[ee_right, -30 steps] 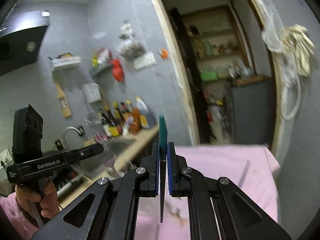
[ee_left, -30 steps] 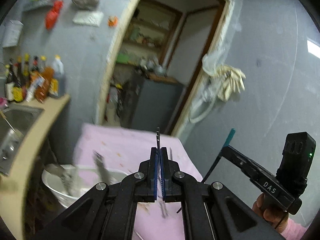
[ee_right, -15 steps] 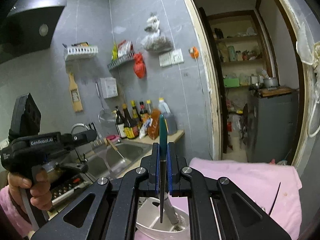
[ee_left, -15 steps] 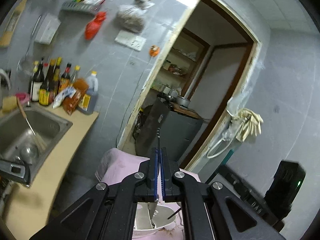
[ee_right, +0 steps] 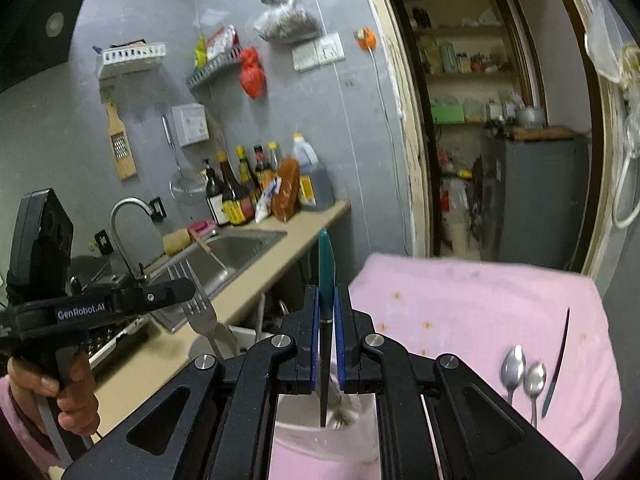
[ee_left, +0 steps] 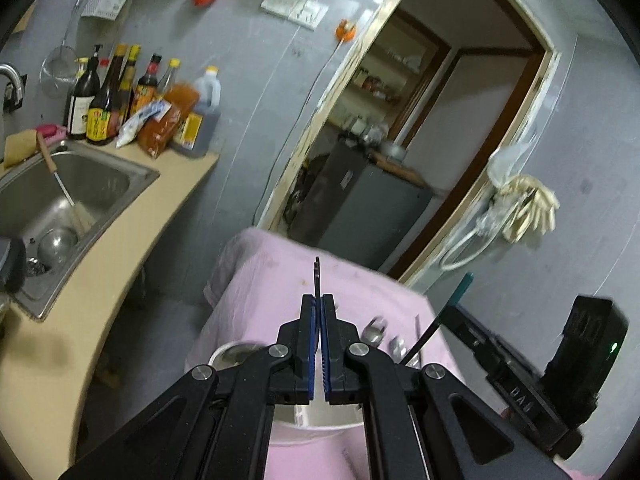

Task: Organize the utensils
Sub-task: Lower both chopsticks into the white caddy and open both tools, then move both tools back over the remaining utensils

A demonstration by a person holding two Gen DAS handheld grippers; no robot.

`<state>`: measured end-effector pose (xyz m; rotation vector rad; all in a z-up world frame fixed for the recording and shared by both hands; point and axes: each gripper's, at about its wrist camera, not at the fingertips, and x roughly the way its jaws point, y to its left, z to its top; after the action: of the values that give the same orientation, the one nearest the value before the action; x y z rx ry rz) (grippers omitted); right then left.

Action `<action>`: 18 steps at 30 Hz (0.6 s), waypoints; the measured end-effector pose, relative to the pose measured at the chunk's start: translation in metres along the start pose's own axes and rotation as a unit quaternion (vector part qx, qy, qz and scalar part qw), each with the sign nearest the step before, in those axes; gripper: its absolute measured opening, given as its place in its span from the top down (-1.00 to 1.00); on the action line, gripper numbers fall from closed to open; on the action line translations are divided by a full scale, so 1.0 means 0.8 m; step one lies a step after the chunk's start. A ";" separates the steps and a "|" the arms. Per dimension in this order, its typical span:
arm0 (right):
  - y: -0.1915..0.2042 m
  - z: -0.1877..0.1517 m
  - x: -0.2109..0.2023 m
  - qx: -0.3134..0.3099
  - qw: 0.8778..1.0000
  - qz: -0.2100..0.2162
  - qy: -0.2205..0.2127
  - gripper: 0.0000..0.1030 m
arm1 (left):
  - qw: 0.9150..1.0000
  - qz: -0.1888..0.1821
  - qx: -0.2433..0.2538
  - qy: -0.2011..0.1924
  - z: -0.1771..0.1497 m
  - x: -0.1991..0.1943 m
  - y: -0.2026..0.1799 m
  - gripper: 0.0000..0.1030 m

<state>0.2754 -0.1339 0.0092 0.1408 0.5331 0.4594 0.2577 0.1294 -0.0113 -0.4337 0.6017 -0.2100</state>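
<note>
Pink cloth point(ee_right: 460, 296) covers the table, and on it lie two spoons point(ee_right: 522, 372) side by side with one dark-bladed knife point(ee_right: 558, 360) just beside them to the right. One white bowl point(ee_left: 240, 354) sits on the cloth below both grippers. The left gripper point(ee_left: 318, 312) has its jaws pressed together on one fork point(ee_right: 198, 304), tines pointing up in the right wrist view; from its own camera only the thin handle end point(ee_left: 317, 276) sticks out past the fingers. The right gripper point(ee_right: 327, 304) is clamped on one teal-handled utensil point(ee_right: 326, 264), handle up, its dark lower end hanging over the bowl. Beside the table, one steel sink point(ee_left: 68, 184) is set in a tan counter point(ee_left: 132, 240), with several sauce bottles point(ee_left: 120, 92) by the wall
</note>
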 end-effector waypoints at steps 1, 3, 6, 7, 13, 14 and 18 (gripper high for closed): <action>-0.001 -0.001 0.003 0.002 1.000 0.000 0.004 0.81 | 1.000 0.005 0.004 0.006 -0.004 0.002 0.000 0.94; -0.007 -0.005 0.000 0.009 1.000 0.004 0.009 0.57 | 1.000 0.009 0.011 0.010 -0.010 0.001 -0.002 0.94; -0.015 -0.004 -0.008 0.025 1.000 0.011 0.001 0.30 | 0.999 0.014 0.033 0.013 -0.015 -0.002 -0.011 0.91; -0.019 -0.003 -0.012 0.030 0.999 0.013 0.000 0.30 | 0.999 0.019 0.042 0.012 -0.016 -0.003 -0.016 0.88; -0.045 0.001 -0.044 0.055 0.998 -0.016 -0.022 -0.14 | 0.998 0.033 0.059 -0.013 -0.017 -0.016 -0.043 0.03; -0.051 0.002 -0.053 0.057 0.998 -0.024 -0.027 -0.20 | 0.997 0.036 0.059 -0.023 -0.018 -0.020 -0.048 -0.08; -0.076 -0.001 -0.086 0.055 0.995 -0.068 -0.044 -0.58 | 0.995 0.057 0.068 -0.051 -0.028 -0.031 -0.075 -0.54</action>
<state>0.2460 -0.2194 0.0252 0.2274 0.4772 0.2903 0.2209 0.0765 0.0116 -0.2756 0.5064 -0.1189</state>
